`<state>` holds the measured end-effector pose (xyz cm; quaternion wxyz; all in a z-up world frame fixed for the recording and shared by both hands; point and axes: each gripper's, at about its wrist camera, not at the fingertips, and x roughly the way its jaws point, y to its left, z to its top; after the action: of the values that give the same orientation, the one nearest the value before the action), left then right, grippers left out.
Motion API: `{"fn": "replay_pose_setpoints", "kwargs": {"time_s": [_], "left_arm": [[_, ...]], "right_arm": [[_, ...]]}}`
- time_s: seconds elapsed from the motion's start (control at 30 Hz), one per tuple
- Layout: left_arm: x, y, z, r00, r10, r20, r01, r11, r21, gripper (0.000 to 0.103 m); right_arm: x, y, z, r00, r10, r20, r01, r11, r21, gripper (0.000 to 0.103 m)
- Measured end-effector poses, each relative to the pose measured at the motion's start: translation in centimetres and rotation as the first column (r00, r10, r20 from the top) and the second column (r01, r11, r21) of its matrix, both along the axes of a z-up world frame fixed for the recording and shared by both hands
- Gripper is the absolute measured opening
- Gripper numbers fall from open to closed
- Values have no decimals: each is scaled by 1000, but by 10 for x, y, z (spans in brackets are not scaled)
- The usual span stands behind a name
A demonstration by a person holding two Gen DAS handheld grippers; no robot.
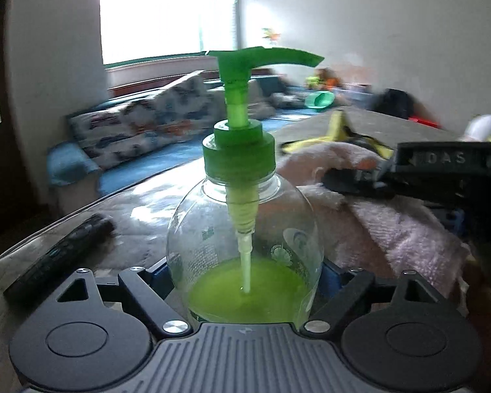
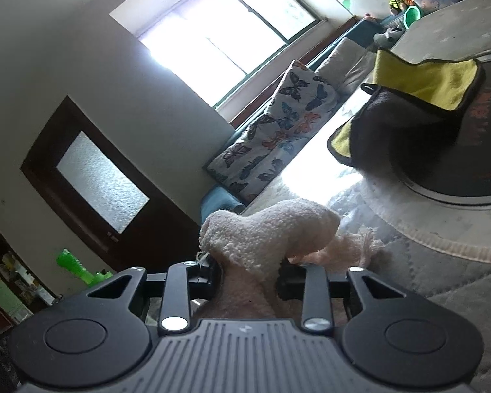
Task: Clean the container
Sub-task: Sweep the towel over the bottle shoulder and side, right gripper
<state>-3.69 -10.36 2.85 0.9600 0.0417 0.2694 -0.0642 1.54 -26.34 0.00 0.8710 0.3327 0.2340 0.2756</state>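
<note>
Clear plastic soap bottle [image 1: 242,229], slick and light, sits clamped low in our left gripper [image 1: 245,281]; our right gripper [image 2: 248,278] pinches a soft pink cloth [image 2: 265,232].

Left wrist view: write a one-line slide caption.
Left gripper holds a clear pump bottle of green soap upright while the right gripper brings a pink cloth alongside it.

- pump bottle [image 1: 245,235]: clear body, green pump, lime-green liquid
- towel [image 2: 265,232]: pale pink
- cloth [image 2: 425,82]: yellow, dark edging
- cushion [image 2: 278,131]: white, butterfly print
- grippers: black
</note>
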Motion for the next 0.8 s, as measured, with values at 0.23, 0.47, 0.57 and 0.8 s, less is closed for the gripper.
{"fn": "replay_pose_setpoints", "kwargs": {"time_s": [0.23, 0.47, 0.57, 0.8], "left_arm": [[12, 19, -3, 959, -282, 23, 281, 959, 30, 87], [14, 27, -10, 948, -311, 65, 311, 950, 12, 88], [15, 29, -11, 948, -312, 67, 312, 950, 7, 88], [12, 21, -14, 949, -308, 68, 307, 951, 32, 88]], "right_arm": [[0, -5, -2, 999, 52, 16, -53, 994, 98, 27], [-14, -14, 6, 966, 141, 216, -199, 939, 280, 27], [-9, -3, 2, 972, 167, 168, -204, 950, 235, 27], [3, 1, -7, 986, 152, 64, -161, 971, 179, 27]]}}
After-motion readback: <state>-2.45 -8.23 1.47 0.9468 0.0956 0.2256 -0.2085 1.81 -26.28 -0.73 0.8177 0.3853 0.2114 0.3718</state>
